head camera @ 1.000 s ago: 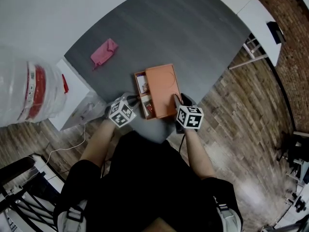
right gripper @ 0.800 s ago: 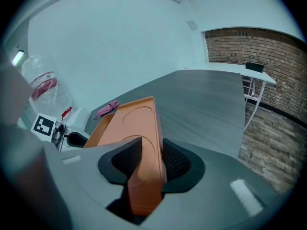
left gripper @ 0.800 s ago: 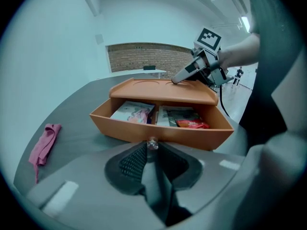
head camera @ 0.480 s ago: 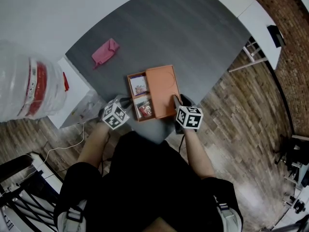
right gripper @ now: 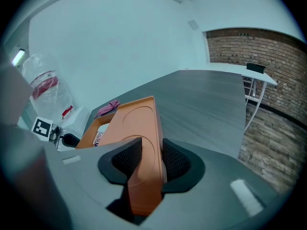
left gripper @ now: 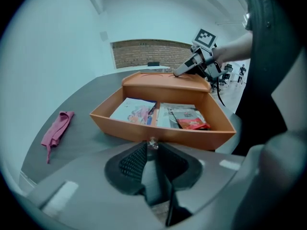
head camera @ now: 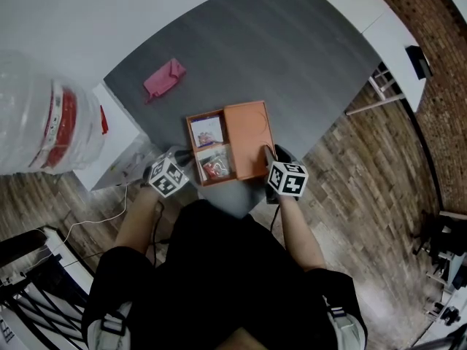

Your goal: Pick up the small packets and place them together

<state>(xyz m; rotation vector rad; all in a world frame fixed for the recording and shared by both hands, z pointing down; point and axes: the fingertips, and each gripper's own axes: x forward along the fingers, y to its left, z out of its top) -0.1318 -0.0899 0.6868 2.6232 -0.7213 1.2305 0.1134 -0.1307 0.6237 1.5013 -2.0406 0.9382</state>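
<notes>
Packets [left gripper: 193, 121], three, lie in the drawer [left gripper: 158, 134] whose knob [left gripper: 153, 142] the left gripper [left gripper: 152, 146] pinches with nearly closed jaws: one pale alone, one pale and one red together, print unreadable. Right gripper [right gripper: 146, 159] clamps the single box [right gripper: 139, 123]. One cloth [left gripper: 56, 128] lies apart.

No legible text or labels

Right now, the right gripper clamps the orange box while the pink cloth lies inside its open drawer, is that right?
Not quite. The pink cloth lies on the grey table, apart from the orange box, as the head view shows. The drawer holds packets, no cloth. The right gripper does clamp the box.
</notes>
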